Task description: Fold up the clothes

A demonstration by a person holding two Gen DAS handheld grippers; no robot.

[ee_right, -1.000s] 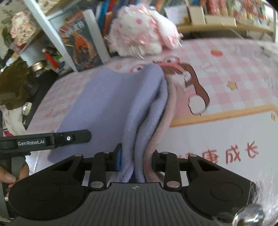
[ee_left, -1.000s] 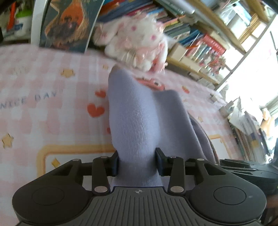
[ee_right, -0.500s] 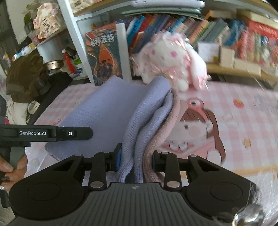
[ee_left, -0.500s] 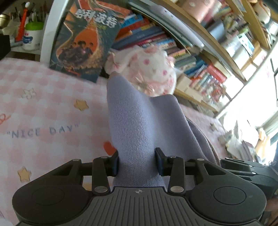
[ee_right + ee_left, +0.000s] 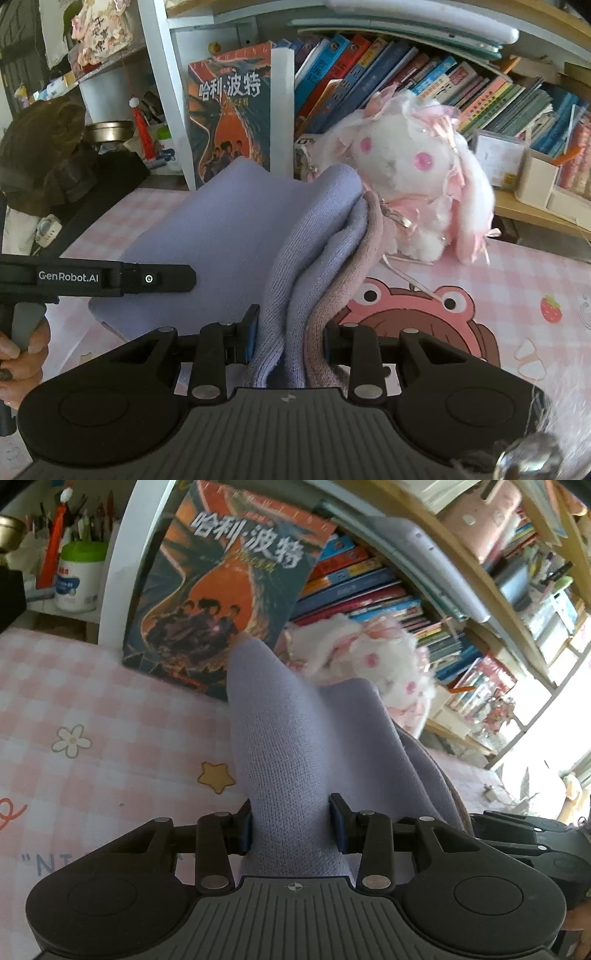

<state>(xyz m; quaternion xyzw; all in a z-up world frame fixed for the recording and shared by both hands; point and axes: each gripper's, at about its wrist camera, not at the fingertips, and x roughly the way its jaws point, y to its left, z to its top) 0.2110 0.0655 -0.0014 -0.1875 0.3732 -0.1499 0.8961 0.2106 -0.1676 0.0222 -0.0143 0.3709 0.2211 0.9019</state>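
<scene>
A lilac knitted garment (image 5: 295, 746) rises in a thick fold out of my left gripper (image 5: 291, 821), which is shut on it. In the right wrist view the same garment (image 5: 236, 236) stretches as a sheet between both grippers, held above the pink checked cloth (image 5: 92, 716). My right gripper (image 5: 290, 332) is shut on a bunch of lilac layers and a dusty pink ribbed edge (image 5: 354, 280). The left gripper's body (image 5: 99, 278) shows at the left of that view, with a hand (image 5: 18, 354) on its handle. The right gripper's body (image 5: 532, 842) shows at the right edge of the left wrist view.
A white and pink plush rabbit (image 5: 417, 184) sits on the cloth just beyond the garment. Behind it a dark picture book (image 5: 229, 579) leans against a white shelf post (image 5: 166, 92), with rows of books (image 5: 406, 85) along the shelf. A frog print (image 5: 417, 314) marks the cloth.
Both grippers have carried the garment toward the bookshelf; the book, plush and shelves now loom larger and nearer. The right view has rolled toward level. Both grips are unchanged.
</scene>
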